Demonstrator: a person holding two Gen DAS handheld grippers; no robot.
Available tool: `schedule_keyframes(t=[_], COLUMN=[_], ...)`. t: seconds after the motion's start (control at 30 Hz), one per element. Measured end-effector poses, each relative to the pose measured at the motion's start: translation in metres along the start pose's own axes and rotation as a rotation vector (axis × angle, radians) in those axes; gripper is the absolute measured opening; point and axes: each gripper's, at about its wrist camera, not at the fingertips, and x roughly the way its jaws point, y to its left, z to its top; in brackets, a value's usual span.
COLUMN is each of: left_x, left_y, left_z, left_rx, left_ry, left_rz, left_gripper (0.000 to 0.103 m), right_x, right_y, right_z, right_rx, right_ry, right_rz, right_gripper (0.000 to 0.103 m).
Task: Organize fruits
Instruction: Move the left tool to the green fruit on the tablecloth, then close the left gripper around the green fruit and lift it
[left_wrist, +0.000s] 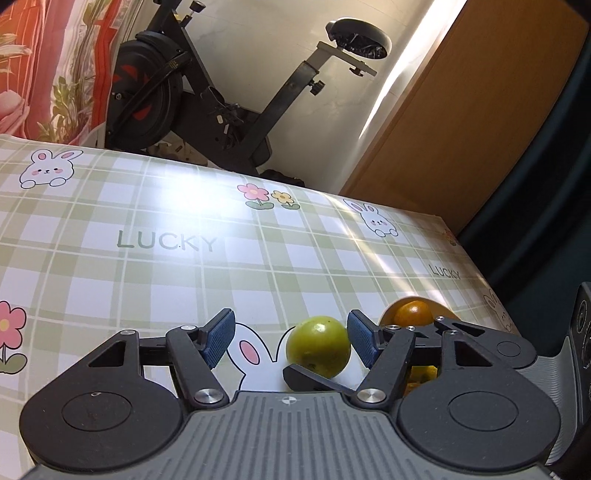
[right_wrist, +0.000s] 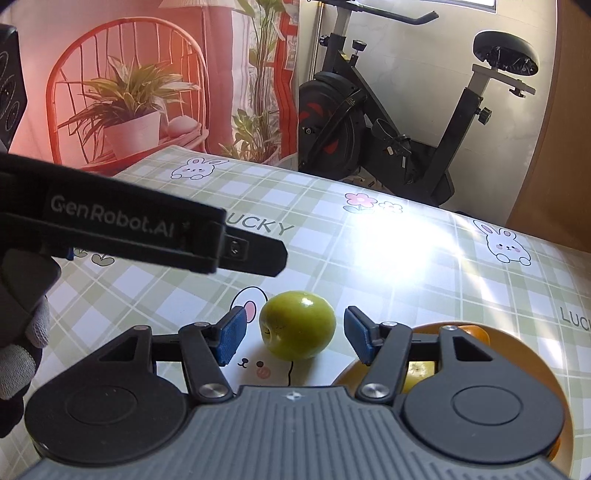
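Now on my left wrist view, the left gripper (left_wrist: 290, 339) spreads its fingers wide, holding nothing; the green fruit (left_wrist: 318, 346) sits on the checked surface (left_wrist: 147, 266) near the right pad. On my right wrist view, the right gripper (right_wrist: 291, 338) gapes empty around the fruit (right_wrist: 297, 324), dimple facing left, orange bowl (right_wrist: 517, 354) just beside.

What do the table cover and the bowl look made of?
Table cover: probably vinyl or oilcloth, glossy, since sunlight glares off its printed plaid. Bowl: orange, smooth, likely plastic, though gripper parts hide much of it, so that stays uncertain.
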Motion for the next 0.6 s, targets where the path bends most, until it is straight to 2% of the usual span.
schedule_keyframes(t=[0.27,0.5,0.6], left_x=[0.016,0.024,0.024], left_y=[0.012,0.007,0.008], left_z=[-0.005,-0.01,-0.011], left_rx=[-0.029,-0.015,-0.036], left_ry=[0.041,0.061,0.054], left_rz=[-0.044,-0.061,-0.094], left_gripper=[0.068,0.067,0.058], right_x=[0.01,0.013,0.014], right_y=[0.002,0.004,0.005], right_z=[0.0,0.0,0.0], right_rx=[-0.008,-0.002,0.009], right_ry=[0.042,0.051,0.056], right_rz=[-0.019,-0.028,-0.029], right_gripper=[0.059,0.055,0.054])
